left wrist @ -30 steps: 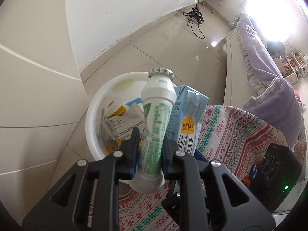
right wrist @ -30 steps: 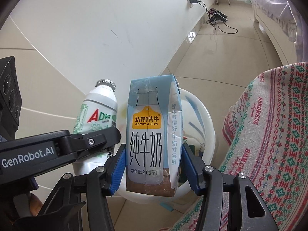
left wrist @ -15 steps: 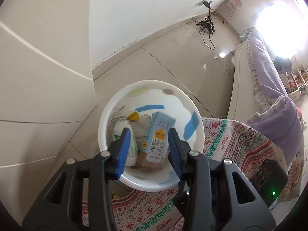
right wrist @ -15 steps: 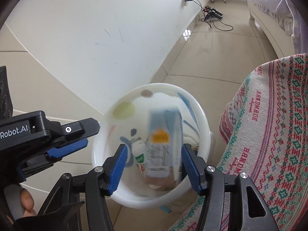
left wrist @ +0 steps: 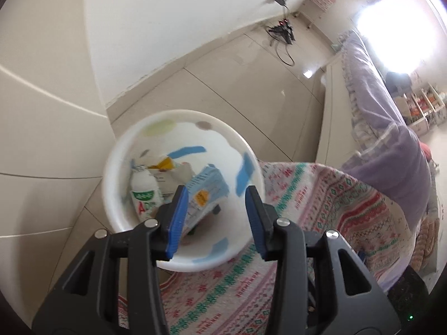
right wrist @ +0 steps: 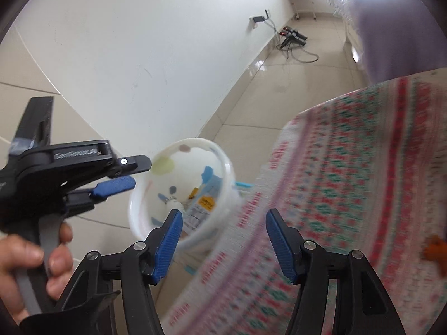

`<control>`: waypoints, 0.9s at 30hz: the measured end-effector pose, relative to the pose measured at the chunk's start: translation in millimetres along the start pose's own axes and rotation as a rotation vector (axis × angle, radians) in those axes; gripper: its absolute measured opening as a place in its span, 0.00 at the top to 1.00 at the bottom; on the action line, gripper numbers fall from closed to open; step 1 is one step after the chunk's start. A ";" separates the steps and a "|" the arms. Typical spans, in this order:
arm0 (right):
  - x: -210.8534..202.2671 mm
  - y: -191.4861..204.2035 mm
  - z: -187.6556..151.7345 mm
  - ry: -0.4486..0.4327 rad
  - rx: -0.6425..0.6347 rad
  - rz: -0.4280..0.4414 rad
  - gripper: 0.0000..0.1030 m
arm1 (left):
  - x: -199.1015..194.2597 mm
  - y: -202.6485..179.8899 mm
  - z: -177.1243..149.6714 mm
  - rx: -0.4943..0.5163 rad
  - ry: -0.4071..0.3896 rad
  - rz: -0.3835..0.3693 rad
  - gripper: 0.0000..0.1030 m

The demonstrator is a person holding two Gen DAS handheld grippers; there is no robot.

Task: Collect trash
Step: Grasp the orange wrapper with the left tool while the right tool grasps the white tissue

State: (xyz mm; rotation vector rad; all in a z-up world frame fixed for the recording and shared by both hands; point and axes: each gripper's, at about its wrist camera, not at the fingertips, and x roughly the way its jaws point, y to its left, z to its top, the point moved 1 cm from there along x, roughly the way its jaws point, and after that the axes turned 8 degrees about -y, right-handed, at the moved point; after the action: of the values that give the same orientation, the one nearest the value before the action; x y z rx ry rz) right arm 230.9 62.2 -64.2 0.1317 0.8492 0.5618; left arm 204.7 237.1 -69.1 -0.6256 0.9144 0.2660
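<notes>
My left gripper [left wrist: 213,217] hung with its jaws spread wide and nothing between them, right above the white bin [left wrist: 252,167] on the floor. My right gripper [right wrist: 223,240] was just as wide apart and empty, held beside the left one and a little farther from the bin, which showed ahead of its left finger. The left gripper also appeared off to the left of the right one, with my left hand [right wrist: 30,265] wrapped around its grey handle.

The trash lay inside the bin, below and just ahead of my left gripper's fingertips. A blue milk carton [left wrist: 205,195] lay tilted on its side, partly hidden behind the left finger pad. To its left stood a white yogurt bottle [left wrist: 145,192] with green lettering, leaning against the bin wall, and behind both was some crumpled packaging with a yellow patch [left wrist: 164,164].

The bin touched the edge of a surface covered with a patterned red and green cloth [left wrist: 321,206], which spread out under and to the right of both grippers. Far to the right on that cloth, near the right gripper's edge of view, sat a small orange scrap [right wrist: 435,251], too blurred for me to identify.
</notes>
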 end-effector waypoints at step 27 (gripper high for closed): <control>-225.0 -272.7 -54.8 -0.121 0.595 -0.364 0.23 | 36.7 -262.3 -190.1 0.756 0.209 -0.263 0.36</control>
State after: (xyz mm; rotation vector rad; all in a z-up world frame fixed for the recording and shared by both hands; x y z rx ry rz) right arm 185.7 -291.8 -38.3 0.5363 0.8760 -0.0525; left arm 225.0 -88.0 -81.8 -0.0627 1.0322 -0.3816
